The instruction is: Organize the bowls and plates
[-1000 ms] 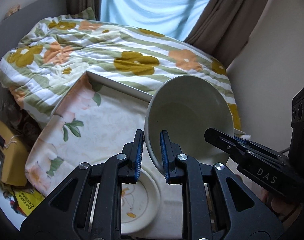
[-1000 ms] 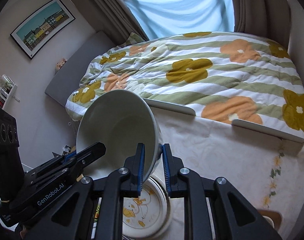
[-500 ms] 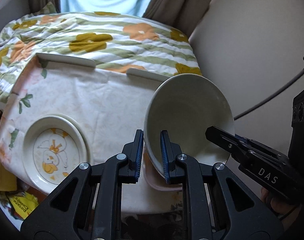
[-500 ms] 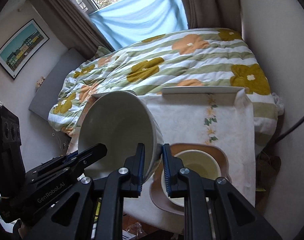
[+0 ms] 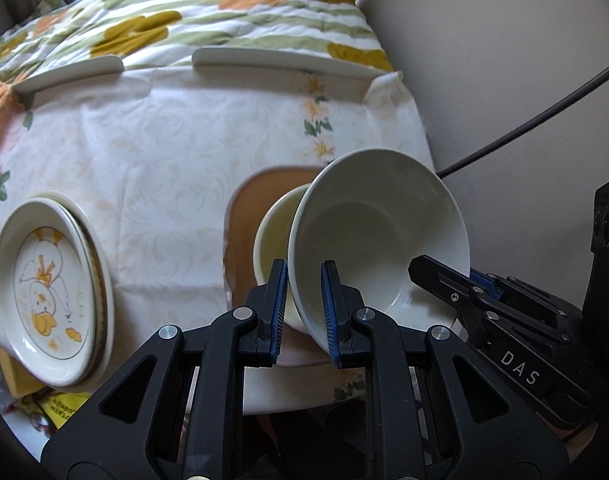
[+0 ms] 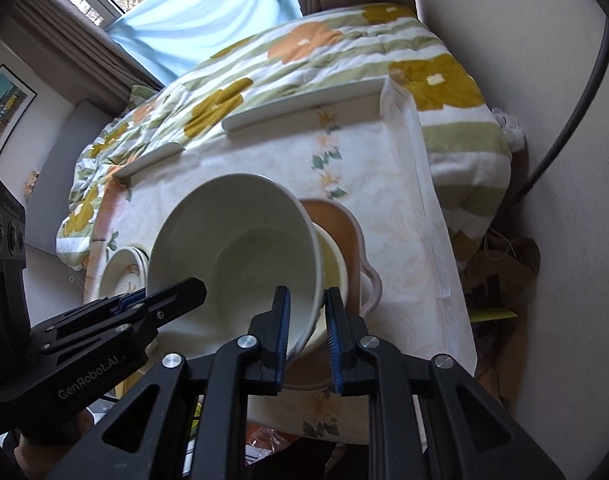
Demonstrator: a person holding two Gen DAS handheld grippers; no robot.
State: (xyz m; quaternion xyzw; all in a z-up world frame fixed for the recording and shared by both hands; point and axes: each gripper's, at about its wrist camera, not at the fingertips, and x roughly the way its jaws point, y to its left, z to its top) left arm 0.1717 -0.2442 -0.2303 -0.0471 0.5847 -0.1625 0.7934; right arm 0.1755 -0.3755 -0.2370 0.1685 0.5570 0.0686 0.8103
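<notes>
Both claws, left claw [image 5: 302, 312] and right claw [image 6: 306, 334], clamped the large white ceramic bowl [image 5: 378, 236] at opposite rims | risk: tilted, might knock the small cream bowl [image 5: 274, 232], lower centre, while nesting.

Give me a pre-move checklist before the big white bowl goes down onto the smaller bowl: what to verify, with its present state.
1. Left hand-held gripper clamped on the big white bowl rim: ok.
2. Right hand-held gripper clamped on the opposite rim: ok.
3. Big white bowl level for nesting: not ok, it tilts, its opening facing the cameras.
4. Small yellowish bowl sits upright on the brown tray: ok.
5. Big white bowl lined up over the small one: cannot tell, it hides most of it.
6. Duck plate stack apart from the tray, out of the way: ok.
</notes>
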